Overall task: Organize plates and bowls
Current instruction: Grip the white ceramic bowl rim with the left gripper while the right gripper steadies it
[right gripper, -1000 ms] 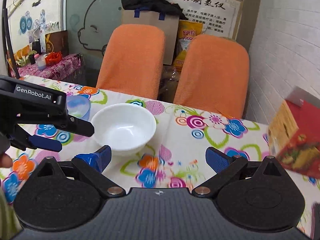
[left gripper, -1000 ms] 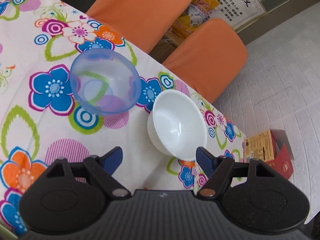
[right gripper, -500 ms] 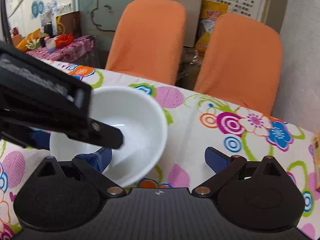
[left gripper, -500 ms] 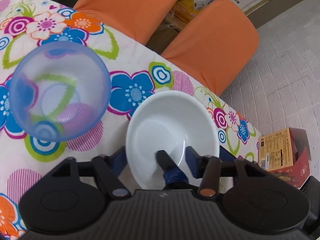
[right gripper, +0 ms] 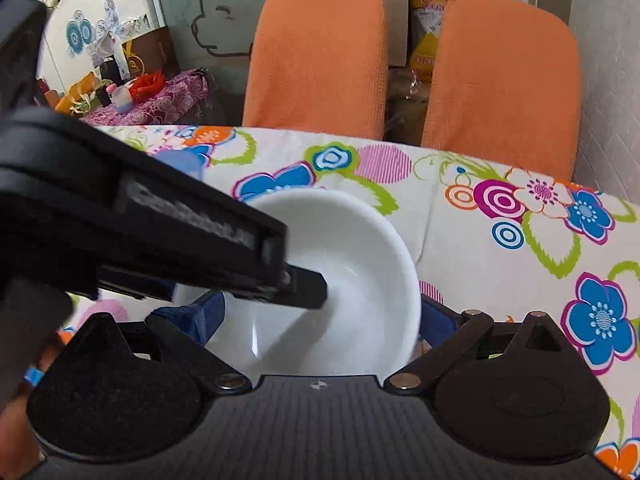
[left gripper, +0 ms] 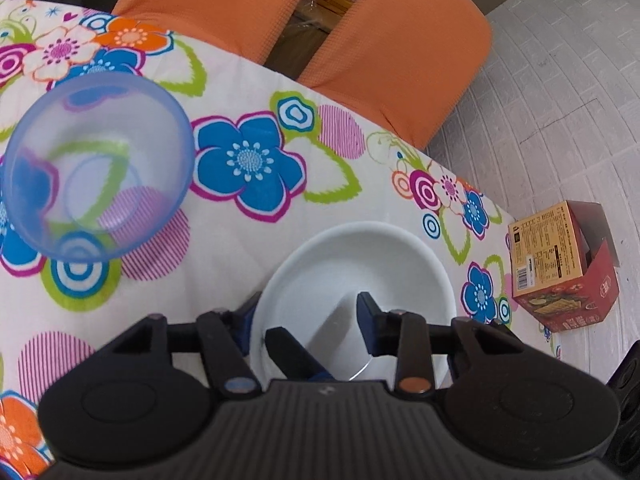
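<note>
A white bowl (left gripper: 360, 264) stands on the flowered tablecloth (left gripper: 340, 184), right under both grippers. My left gripper (left gripper: 306, 314) straddles its left wall. One finger is outside the rim and the other is inside, with a clear gap between them. In the right wrist view that left finger (right gripper: 308, 290) dips into the white bowl (right gripper: 360, 248). My right gripper (right gripper: 316, 316) is open wide with the bowl between its fingers. One right finger (left gripper: 288, 348) shows over the bowl's near rim. A clear blue bowl (left gripper: 96, 164) sits empty to the left, apart from both grippers.
Two orange chairs (right gripper: 316, 60) (right gripper: 500, 72) stand close behind the table's far edge. On the tiled floor to the right sits an open red and yellow carton (left gripper: 560, 264). A hand (right gripper: 16, 360) holds the left gripper at the lower left.
Both grippers have moved in on the white bowl. The left jaws have narrowed, with one finger now inside the bowl. The right fingers have come up around it.
</note>
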Tool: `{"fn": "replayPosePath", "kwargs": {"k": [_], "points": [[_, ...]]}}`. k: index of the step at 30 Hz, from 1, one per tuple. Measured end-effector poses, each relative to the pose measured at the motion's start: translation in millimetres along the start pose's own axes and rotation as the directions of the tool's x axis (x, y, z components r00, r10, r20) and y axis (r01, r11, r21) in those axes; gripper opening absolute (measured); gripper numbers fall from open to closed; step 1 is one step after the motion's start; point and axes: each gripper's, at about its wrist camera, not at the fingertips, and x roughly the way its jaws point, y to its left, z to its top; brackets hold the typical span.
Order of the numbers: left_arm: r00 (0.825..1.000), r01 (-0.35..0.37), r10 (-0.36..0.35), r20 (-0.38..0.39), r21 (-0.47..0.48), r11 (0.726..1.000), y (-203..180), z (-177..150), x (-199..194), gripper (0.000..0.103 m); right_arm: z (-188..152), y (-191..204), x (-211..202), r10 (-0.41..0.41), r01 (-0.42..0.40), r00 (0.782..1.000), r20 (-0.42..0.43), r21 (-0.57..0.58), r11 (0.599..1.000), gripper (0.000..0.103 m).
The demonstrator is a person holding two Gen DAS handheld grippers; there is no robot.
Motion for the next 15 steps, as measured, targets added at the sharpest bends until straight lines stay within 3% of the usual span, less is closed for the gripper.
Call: {"fn": "replayPosePath", "kwargs": {"k": [5,10,15], "points": [[1.000,0.021,-0.022,-0.019,-0.009,1.000,6.8,-8.8,-4.8,0.035,-6.3,-3.4,0.5,0.025,-0.025,0.999,-0.038,-0.005,1.000,0.087],[1.000,0.028,-0.028,0.001,0.022,0.999,13.5,-11.1,-14.3,0.035,-12.3,-16.0,-11.3,-0.043,0.043,0.999,0.004,0.020,0.999,0.087],[0.999,0.037,-0.037,-0.007,0.038,0.999,16.3,-15.8,-10.8,0.036,-28.4,-12.5,-24.0,-0.036,0.035,0.998,0.058,0.008,0.999,0.087]]}}
